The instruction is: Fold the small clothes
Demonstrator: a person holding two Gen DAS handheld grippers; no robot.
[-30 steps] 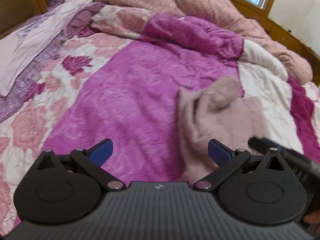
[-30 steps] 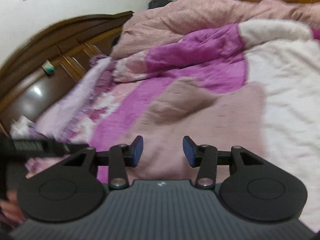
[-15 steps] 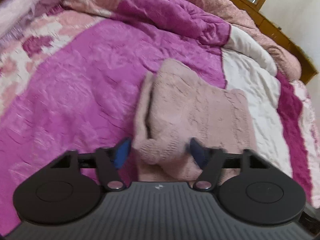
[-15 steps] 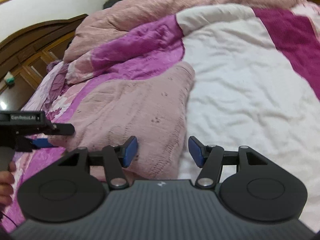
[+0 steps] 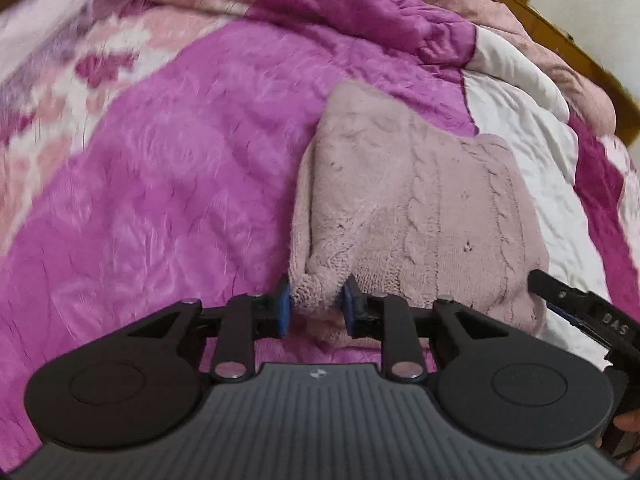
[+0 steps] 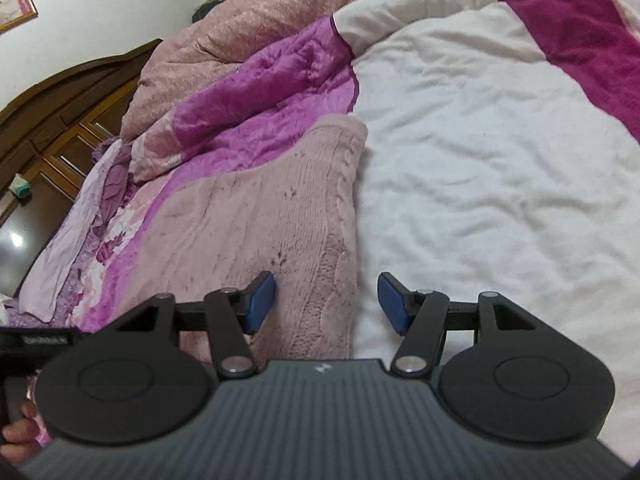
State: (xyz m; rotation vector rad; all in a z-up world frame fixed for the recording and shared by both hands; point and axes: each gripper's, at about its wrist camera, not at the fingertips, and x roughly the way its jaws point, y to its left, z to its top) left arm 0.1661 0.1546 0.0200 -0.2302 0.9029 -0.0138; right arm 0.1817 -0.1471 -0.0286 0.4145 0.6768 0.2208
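Left gripper [image 5: 314,304] grips the pink sweater's near corner; right gripper [image 6: 326,300] is unclenched over its right edge.
Pink knit sweater [image 5: 432,216] lies folded on the bed's magenta quilt [image 5: 160,184]; left blue pads [image 5: 283,307] press a bunched ribbed cuff, jaws having just eased slightly wider; right jaws stand apart, straddling the sweater edge beside the white blanket [image 6: 500,168], pads not pressing.

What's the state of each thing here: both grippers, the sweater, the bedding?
left gripper: shut on the sweater's near corner; jaws just opened a little, knit pinched between them.
right gripper: open, straddling the sweater's right edge, pads not pressing.
pink knit sweater: partly folded, lying on the bed.
quilt: spread, wrinkled.
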